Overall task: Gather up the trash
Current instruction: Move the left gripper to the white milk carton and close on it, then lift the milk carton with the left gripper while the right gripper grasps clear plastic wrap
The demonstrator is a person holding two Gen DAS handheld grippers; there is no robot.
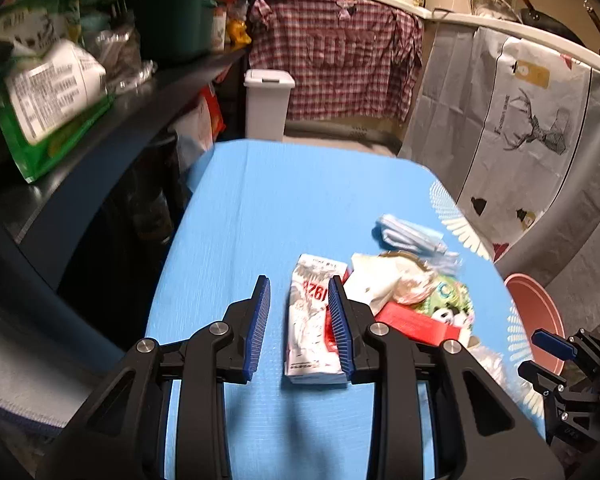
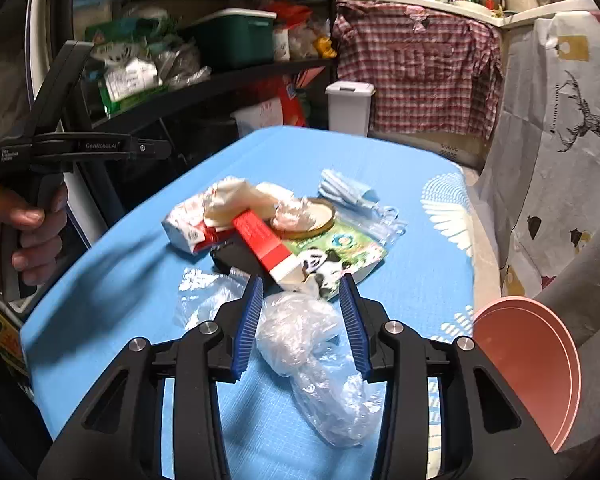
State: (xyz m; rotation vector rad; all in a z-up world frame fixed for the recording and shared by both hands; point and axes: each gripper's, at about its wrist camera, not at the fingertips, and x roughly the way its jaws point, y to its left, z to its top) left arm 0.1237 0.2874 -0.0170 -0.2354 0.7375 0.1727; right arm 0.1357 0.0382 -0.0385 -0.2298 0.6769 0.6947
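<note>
your left gripper hangs over the near part of the blue table cover, jaws partly open with nothing between them; the white-and-red tissue pack lies just beside its right finger, partly behind it. your right gripper has its jaws partly open on either side of a crumpled clear plastic bag, and the pads don't look pressed on it.

beyond the bag sits the trash heap: a red-and-white box, a green panda packet, a round lid, crumpled white paper and a blue face mask, all touching or overlapping. a flat clear plastic scrap lies left of the bag.

you have bare cover to the left and far side of the heap. the right edge is close, with a pink bin below it. a white lidded bin stands past the far end, a dark cluttered shelf along the left, hanging plaid cloth behind.
</note>
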